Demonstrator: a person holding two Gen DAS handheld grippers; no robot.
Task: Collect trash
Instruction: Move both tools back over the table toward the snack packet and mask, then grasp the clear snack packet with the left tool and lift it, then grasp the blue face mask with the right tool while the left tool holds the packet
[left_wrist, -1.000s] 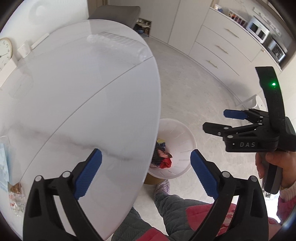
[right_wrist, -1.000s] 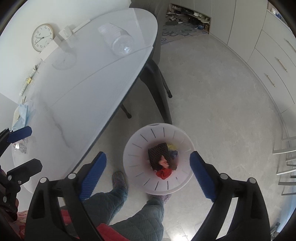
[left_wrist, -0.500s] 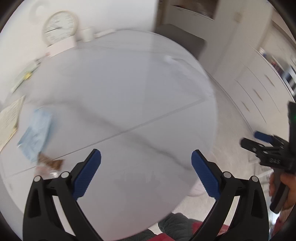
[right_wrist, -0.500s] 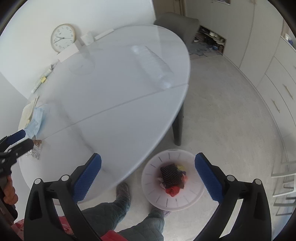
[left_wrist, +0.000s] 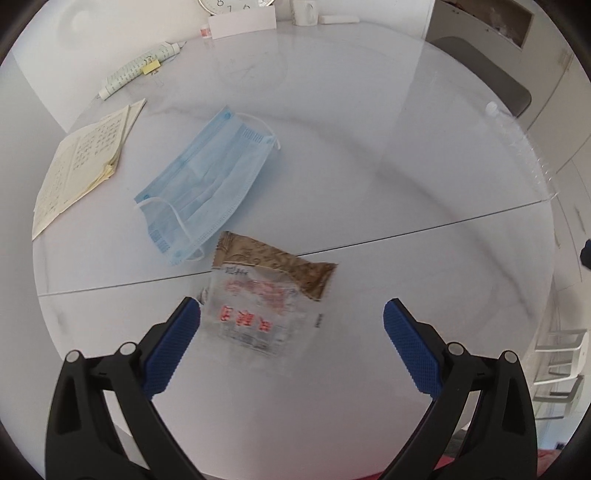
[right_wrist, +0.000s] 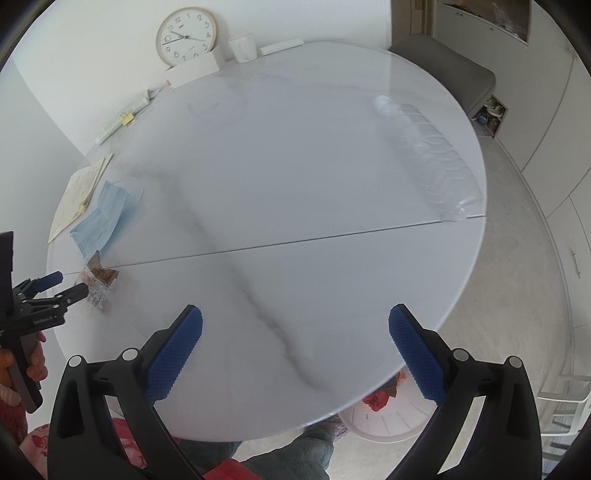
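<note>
Snack wrapper (left_wrist: 267, 295), flat on the white table (left_wrist: 369, 184), near a face mask (left_wrist: 207, 184): left gripper (left_wrist: 291, 325) held apart above it, to be lowered astride one edge before closing; right gripper (right_wrist: 295, 332) likewise apart, empty.

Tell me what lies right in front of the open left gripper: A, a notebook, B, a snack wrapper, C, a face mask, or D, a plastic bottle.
B: the snack wrapper lies flat on the table just ahead of the left gripper, its fingers spread; the face mask lies farther off.
</note>
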